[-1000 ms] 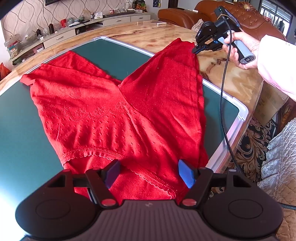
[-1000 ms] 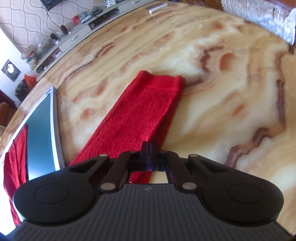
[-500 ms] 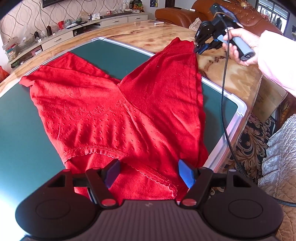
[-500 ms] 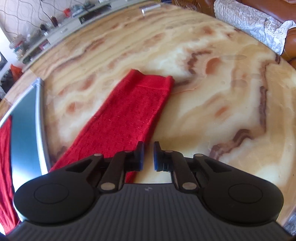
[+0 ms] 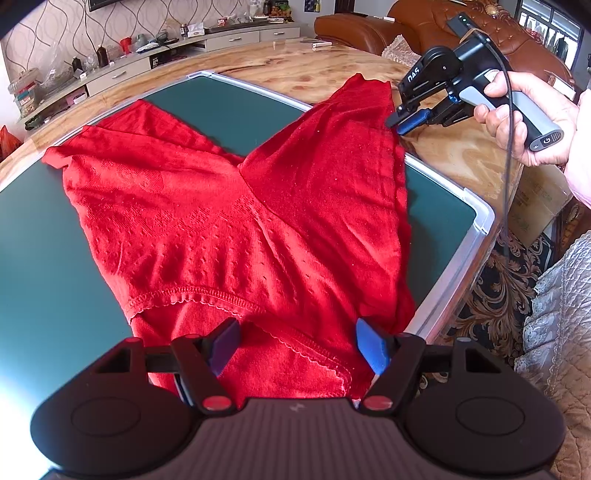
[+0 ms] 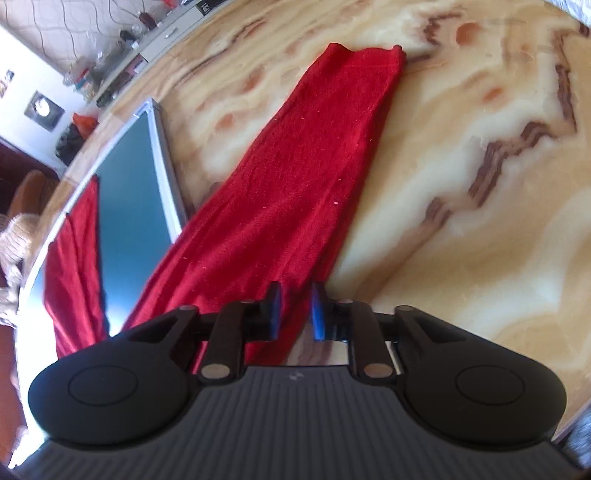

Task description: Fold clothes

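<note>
Marbled cream-and-brown stone forms the round table [image 6: 461, 155], glossy and veined, and one rectangular dark green mat [image 5: 229, 99] with a silvery metal rim lies on it. One pair of red knitted trousers [image 5: 229, 221] is spread flat across the mat, soft and slightly ribbed, with dotted openwork and a scalloped waistband at the near edge of the mat. One leg runs toward the mat's far left corner; the other crosses the mat's right rim and lies stretched over bare stone toward the far edge of the table. Two black handheld grippers with blue pads are in use. The left gripper [image 5: 297, 345] hovers over the waistband with its fingers spread wide, gripping nothing, just as it was a second ago. The right gripper [image 6: 295, 310], held in a person's hand [image 5: 532, 122] with a pale pink sleeve, sits at the right edge of the outstretched leg. Its jaws were pressed together a second ago and have just been opening; a narrow gap now shows, with the cloth's edge lying below it, unpinched. One brown leather sofa [image 5: 369, 29] stands behind.
</note>
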A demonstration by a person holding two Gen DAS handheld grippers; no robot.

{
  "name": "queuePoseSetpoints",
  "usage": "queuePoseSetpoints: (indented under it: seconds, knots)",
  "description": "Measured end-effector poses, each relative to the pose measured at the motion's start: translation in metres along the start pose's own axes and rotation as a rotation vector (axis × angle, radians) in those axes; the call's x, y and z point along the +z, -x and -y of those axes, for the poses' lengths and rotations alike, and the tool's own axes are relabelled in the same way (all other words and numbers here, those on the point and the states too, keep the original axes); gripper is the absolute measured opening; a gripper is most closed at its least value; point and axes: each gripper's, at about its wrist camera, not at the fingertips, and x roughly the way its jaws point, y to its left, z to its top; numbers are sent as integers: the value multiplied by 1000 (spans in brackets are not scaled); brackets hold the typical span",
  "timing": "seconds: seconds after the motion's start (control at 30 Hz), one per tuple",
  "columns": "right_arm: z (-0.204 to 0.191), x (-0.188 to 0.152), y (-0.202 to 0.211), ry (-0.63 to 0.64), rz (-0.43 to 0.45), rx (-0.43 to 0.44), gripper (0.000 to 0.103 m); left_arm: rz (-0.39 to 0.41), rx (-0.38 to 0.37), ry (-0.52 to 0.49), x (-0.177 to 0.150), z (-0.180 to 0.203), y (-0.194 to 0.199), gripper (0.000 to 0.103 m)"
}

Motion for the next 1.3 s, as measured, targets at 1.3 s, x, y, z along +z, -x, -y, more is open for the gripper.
queuePoseSetpoints:
  seconds: [1.3]
  knots:
    - [-14,-9,-8,-54,-71,26,12,14,-6,0,-1,-1,-2,76]
